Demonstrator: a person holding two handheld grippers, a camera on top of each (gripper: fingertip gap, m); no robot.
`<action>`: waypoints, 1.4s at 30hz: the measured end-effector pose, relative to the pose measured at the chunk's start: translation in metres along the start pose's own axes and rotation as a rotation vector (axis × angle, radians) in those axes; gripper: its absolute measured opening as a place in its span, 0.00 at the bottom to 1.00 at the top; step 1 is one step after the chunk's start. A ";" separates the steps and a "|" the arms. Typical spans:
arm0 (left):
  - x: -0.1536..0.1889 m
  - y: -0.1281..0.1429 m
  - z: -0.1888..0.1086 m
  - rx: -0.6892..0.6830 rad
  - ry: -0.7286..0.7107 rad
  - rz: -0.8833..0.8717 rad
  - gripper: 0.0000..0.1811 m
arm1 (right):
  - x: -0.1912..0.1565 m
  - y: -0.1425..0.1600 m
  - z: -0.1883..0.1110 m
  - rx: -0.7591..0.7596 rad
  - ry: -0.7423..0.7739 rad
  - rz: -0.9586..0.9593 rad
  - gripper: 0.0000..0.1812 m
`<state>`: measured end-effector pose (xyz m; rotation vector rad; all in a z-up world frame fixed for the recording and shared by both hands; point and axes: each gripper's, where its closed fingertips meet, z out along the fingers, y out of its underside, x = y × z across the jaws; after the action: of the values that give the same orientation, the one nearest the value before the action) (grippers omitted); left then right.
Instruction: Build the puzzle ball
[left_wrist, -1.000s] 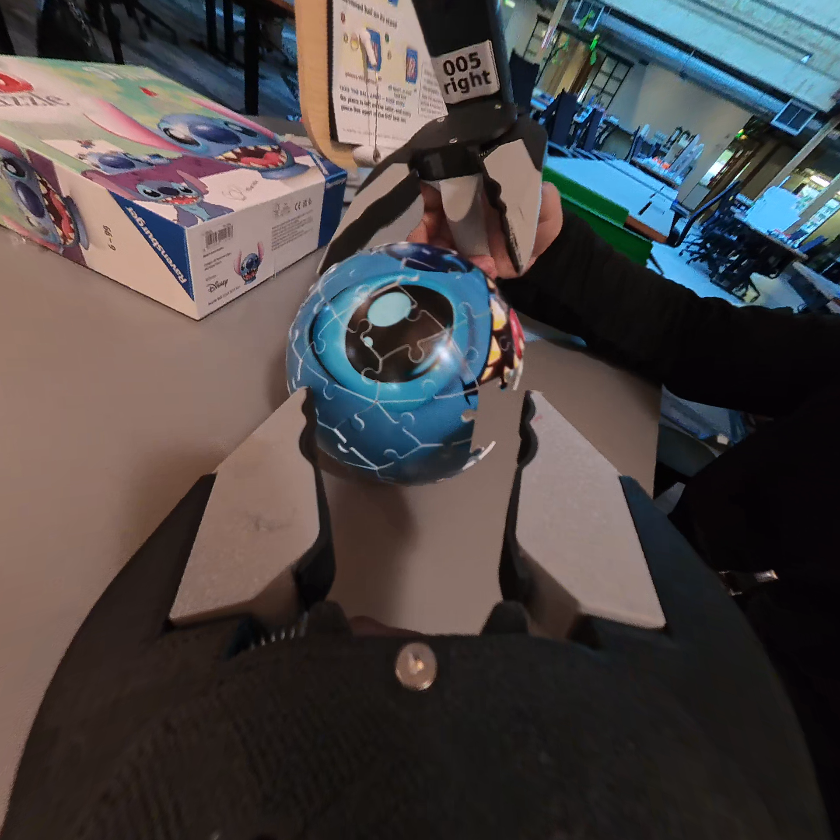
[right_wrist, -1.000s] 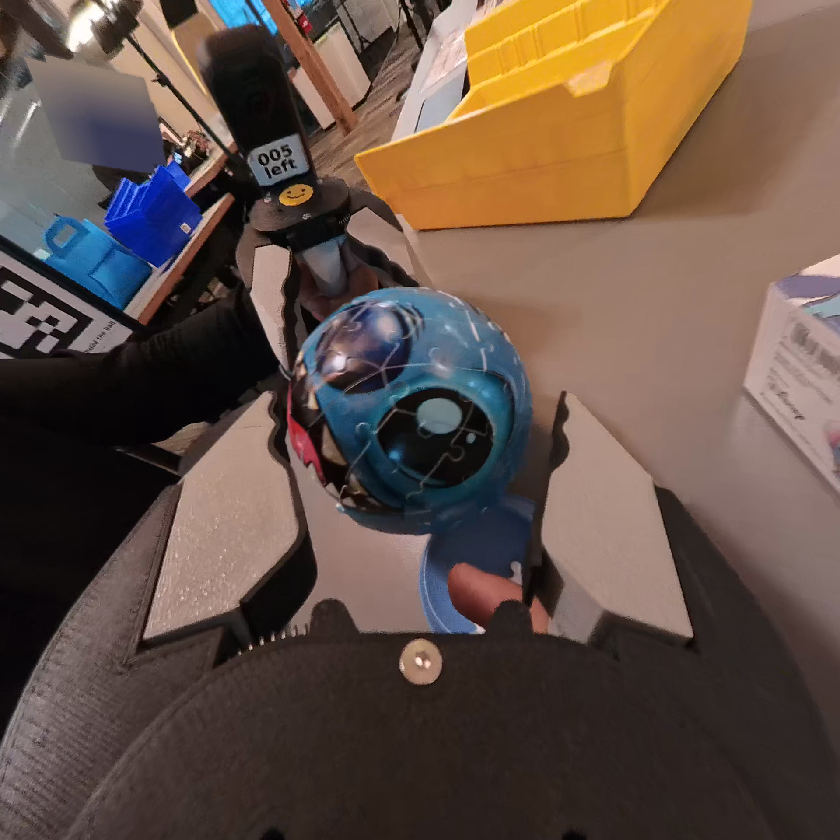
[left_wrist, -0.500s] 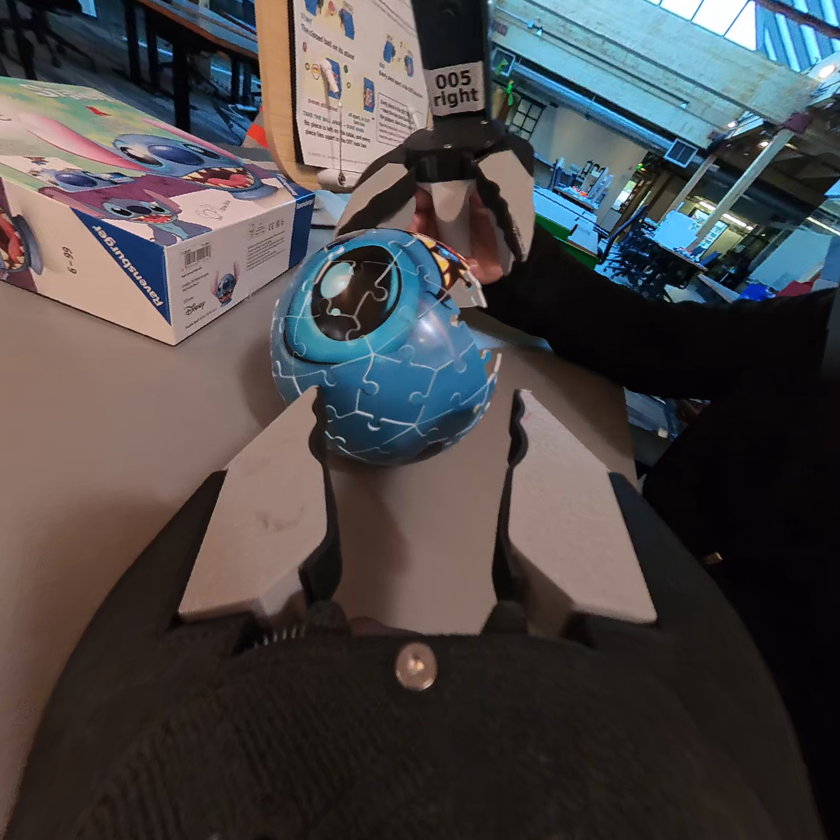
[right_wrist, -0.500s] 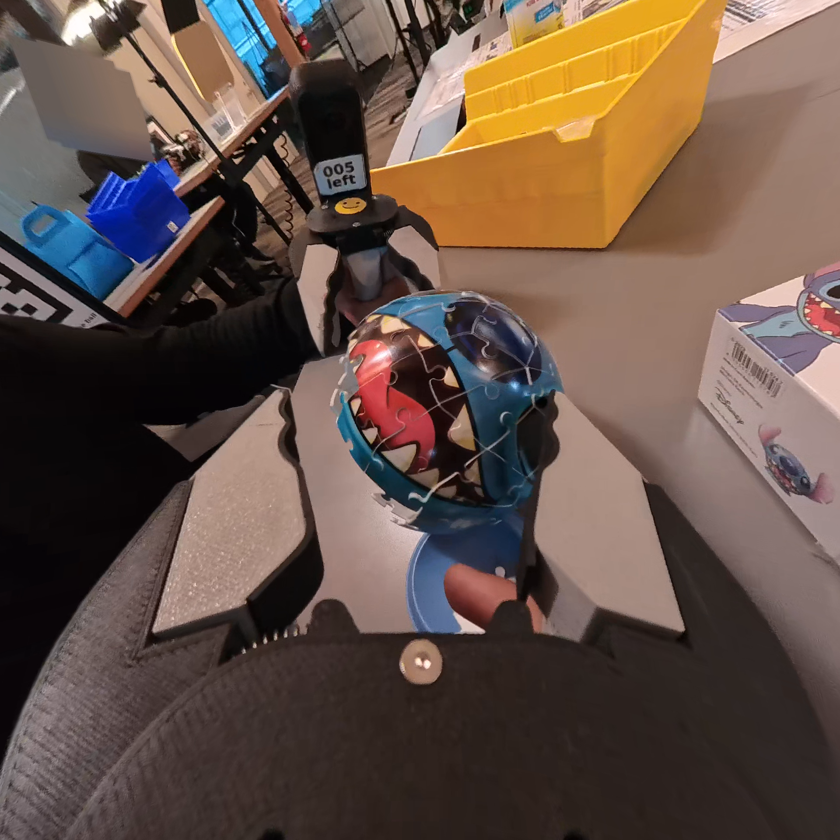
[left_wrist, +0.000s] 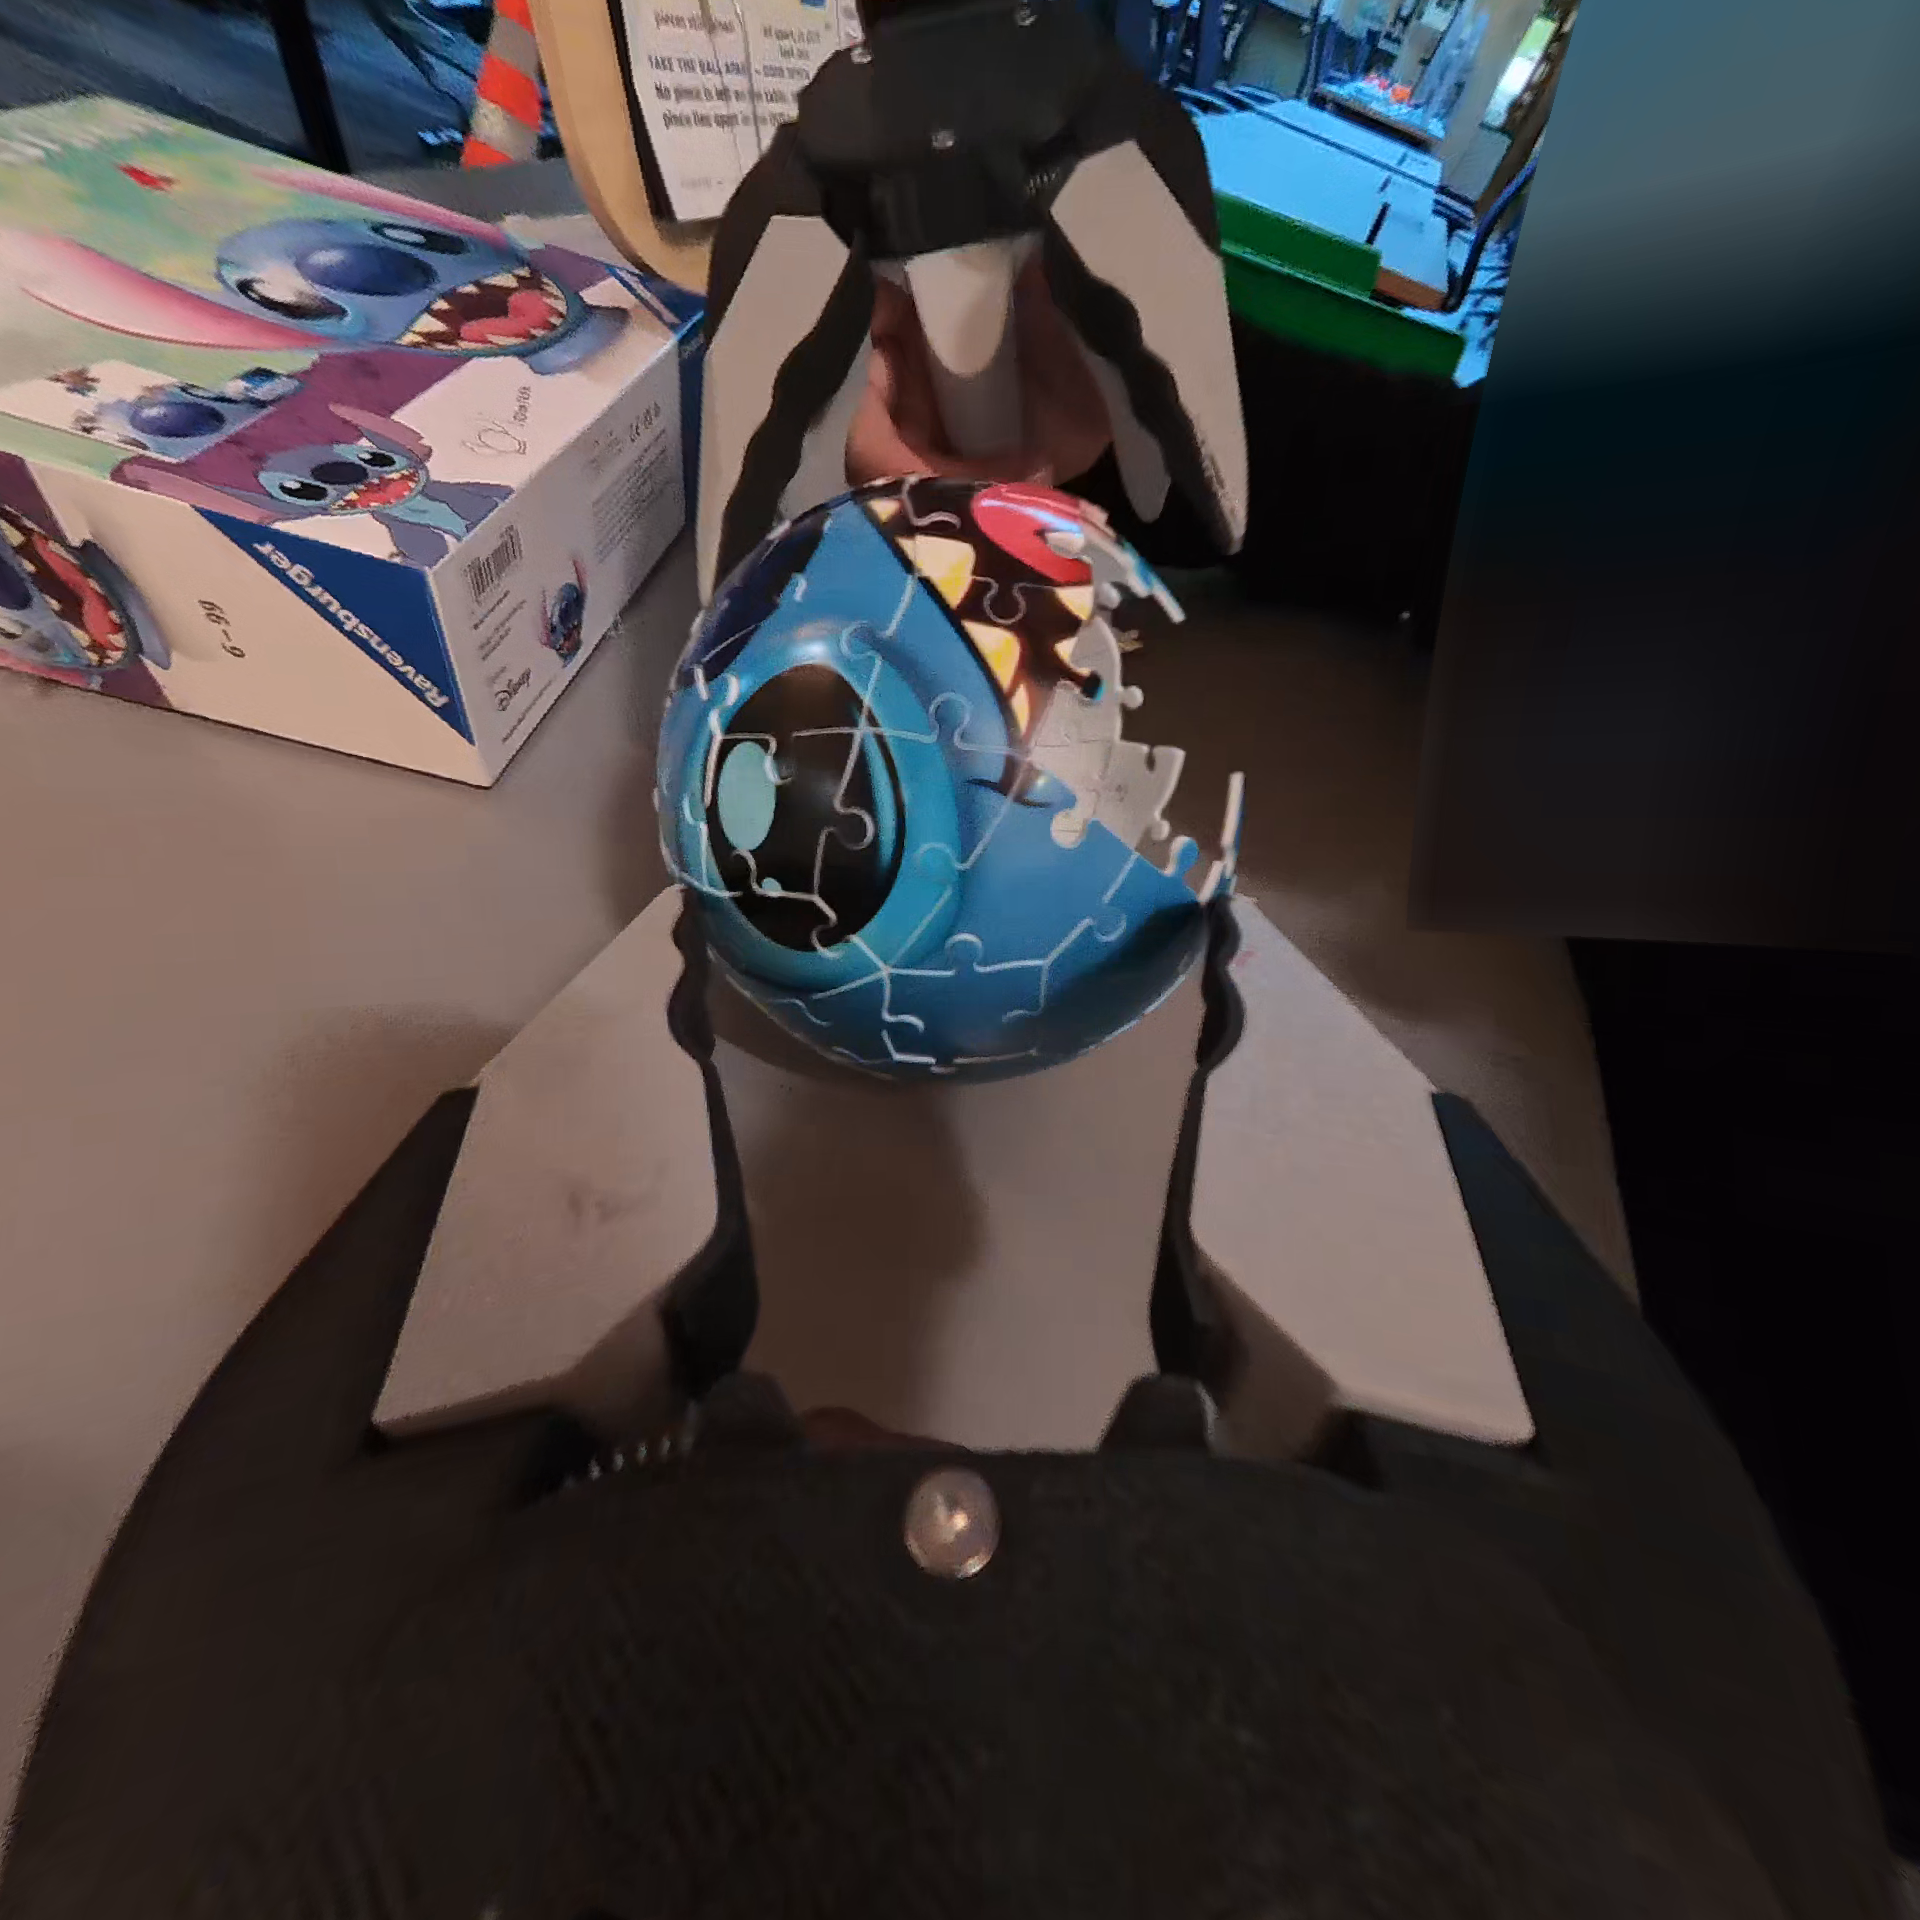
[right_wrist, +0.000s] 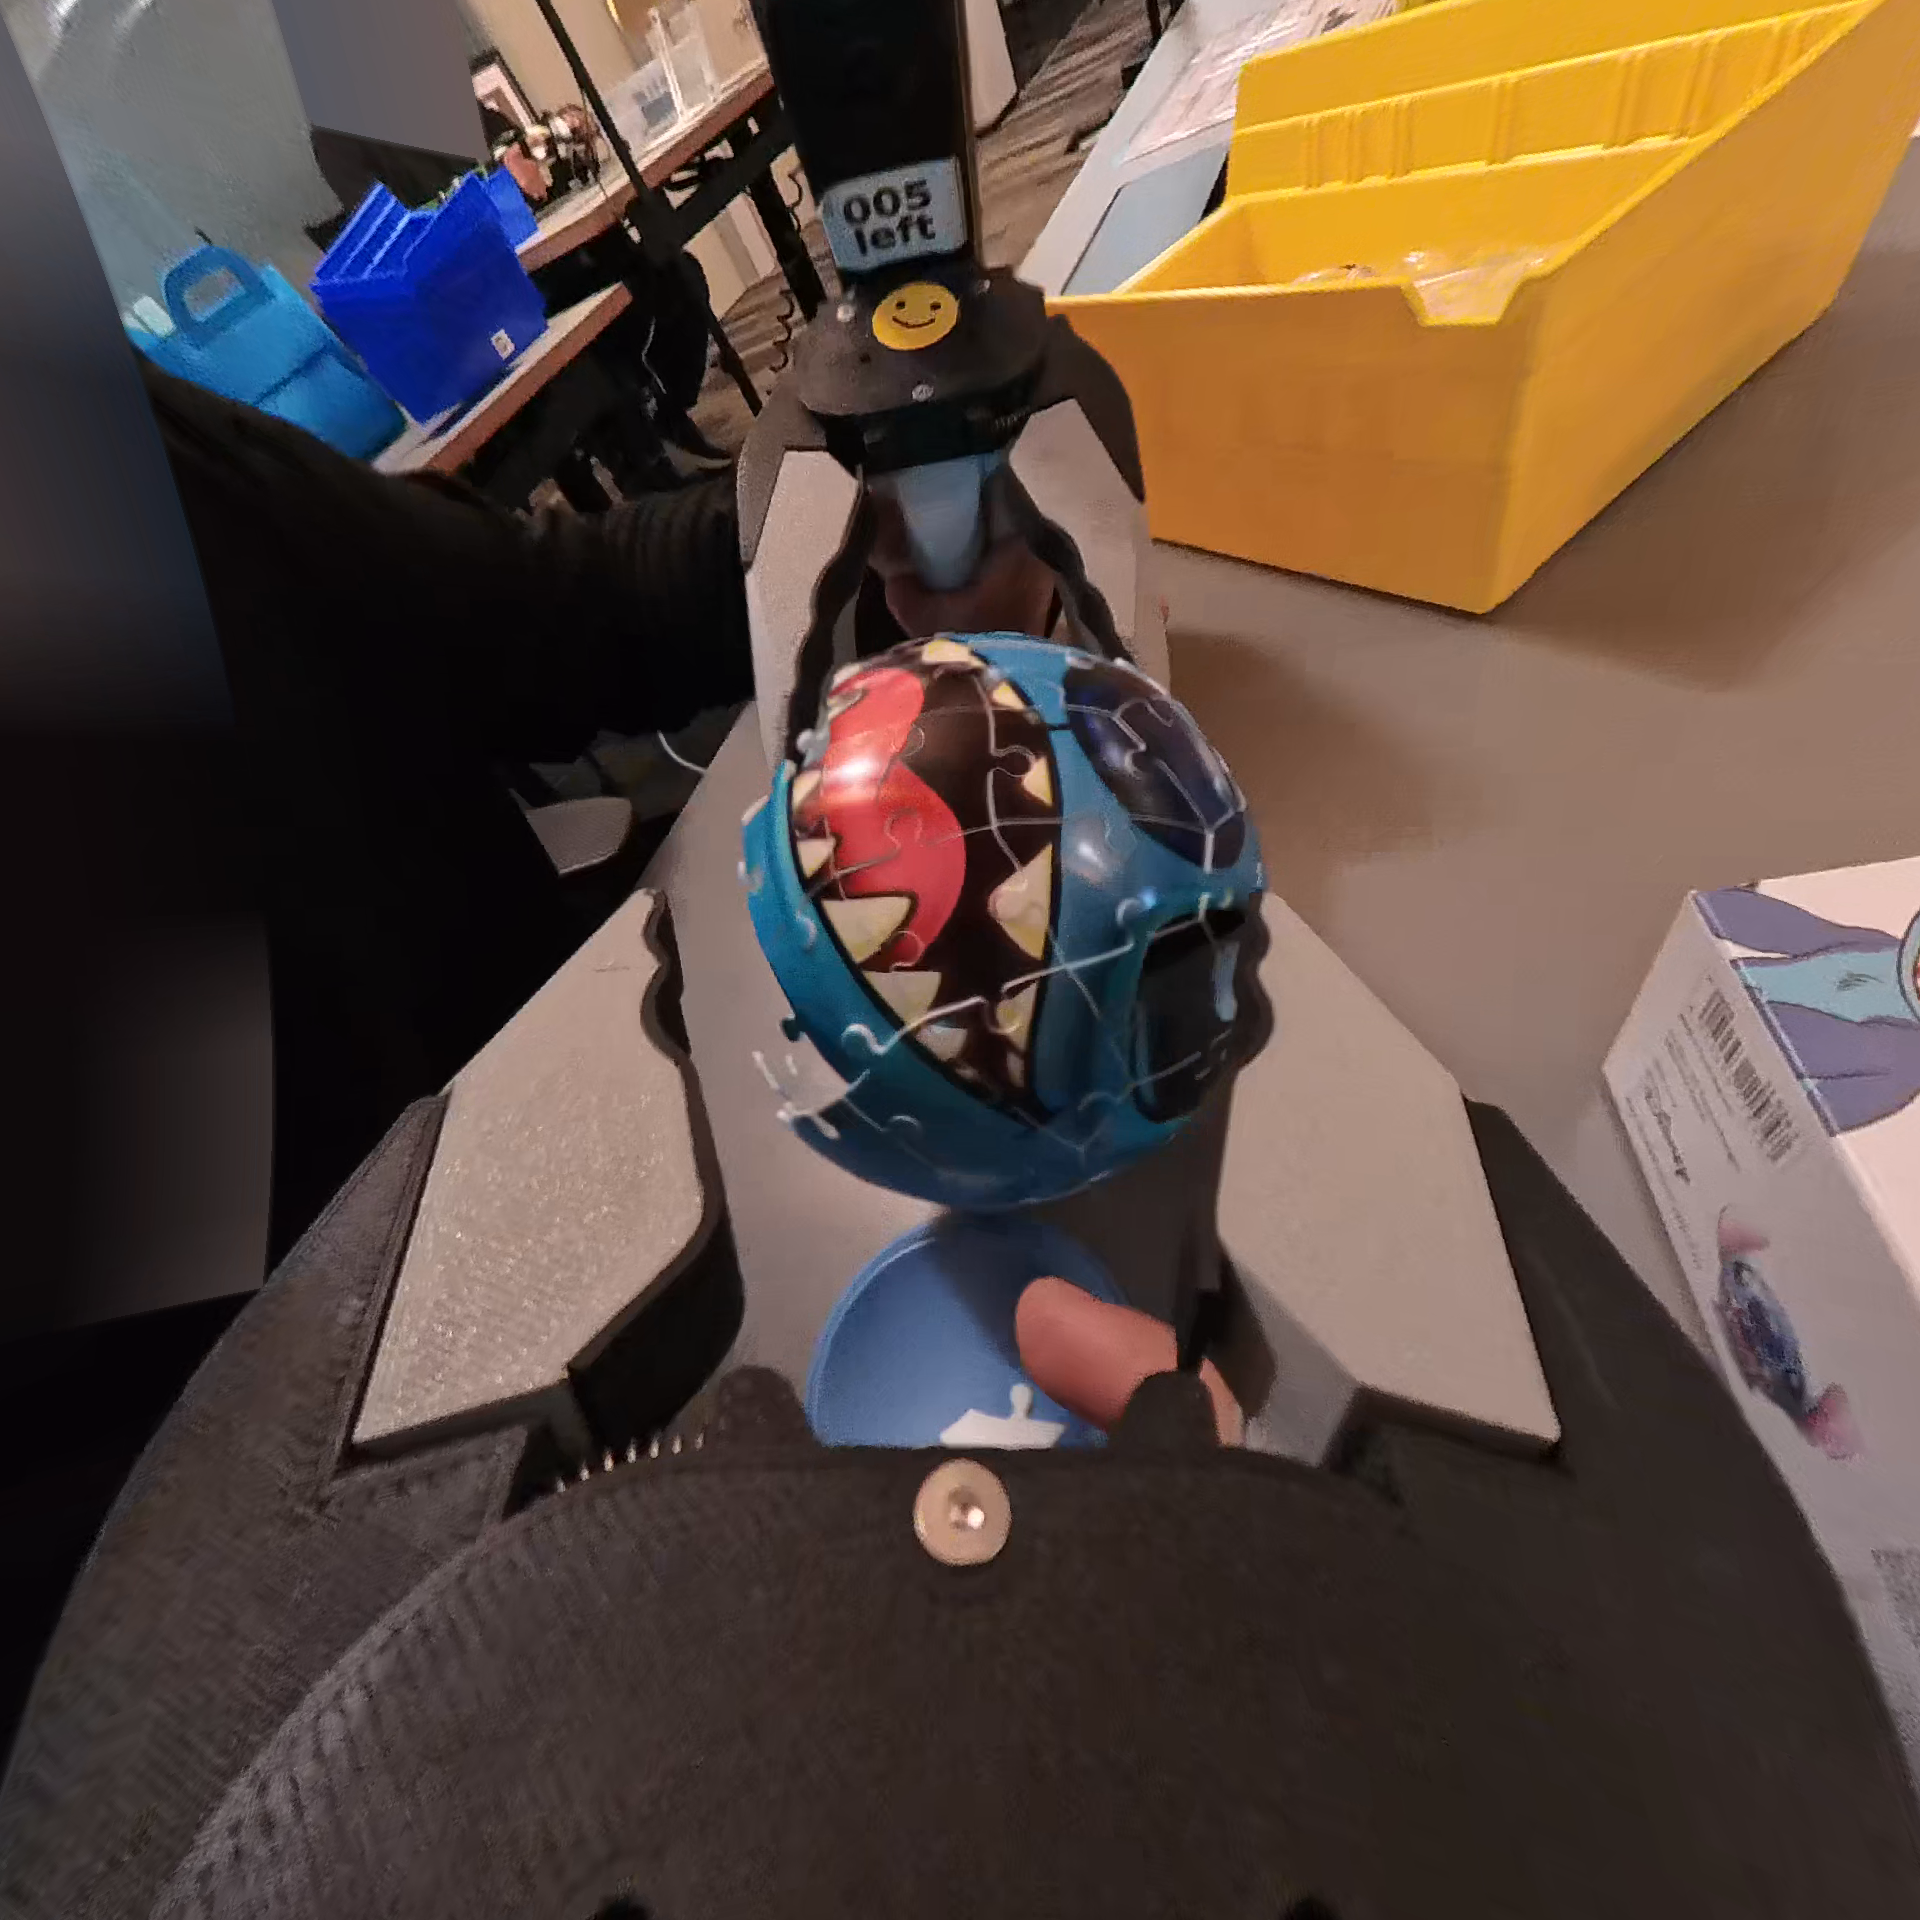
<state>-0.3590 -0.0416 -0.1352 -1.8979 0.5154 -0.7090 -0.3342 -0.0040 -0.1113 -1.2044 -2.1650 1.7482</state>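
The blue puzzle ball (left_wrist: 914, 831) with a big black eye and a toothy red mouth is held above the grey table (left_wrist: 260, 987). A ragged gap of absent pieces shows on its right side in the left wrist view. My left gripper (left_wrist: 951, 930) has both fingertips against the ball's sides. My right gripper (right_wrist: 956, 935) faces it from the other side with its jaws wide; its right finger touches the ball (right_wrist: 997, 935) and its left finger stands apart. A bare finger presses a blue round disc (right_wrist: 925, 1340) under the right gripper.
The puzzle's printed box (left_wrist: 343, 520) lies on the table to the left, and shows at the right edge of the right wrist view (right_wrist: 1787, 1091). A yellow bin (right_wrist: 1455, 364) stands behind. A sign board (left_wrist: 717, 94) stands at the far edge. Black sleeves reach in from the table's side.
The ball has turned between the grippers: the mouth now faces the right wrist camera and the gap of absent pieces has come round to the right in the left view. Both grippers stay close.
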 end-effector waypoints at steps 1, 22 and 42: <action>-0.001 -0.002 0.001 0.013 0.022 -0.016 0.52 | 0.003 0.002 0.002 -0.011 -0.002 0.001 0.58; 0.061 -0.014 -0.013 0.151 0.267 0.024 0.36 | -0.020 0.009 0.014 -0.019 -0.271 -0.123 0.64; 0.033 -0.008 -0.002 0.142 0.108 0.096 0.52 | -0.025 0.007 0.019 -0.024 -0.340 -0.134 0.63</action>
<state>-0.3356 -0.0604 -0.1190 -1.6984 0.6042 -0.7681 -0.3236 -0.0350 -0.1143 -0.7884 -2.3861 1.9934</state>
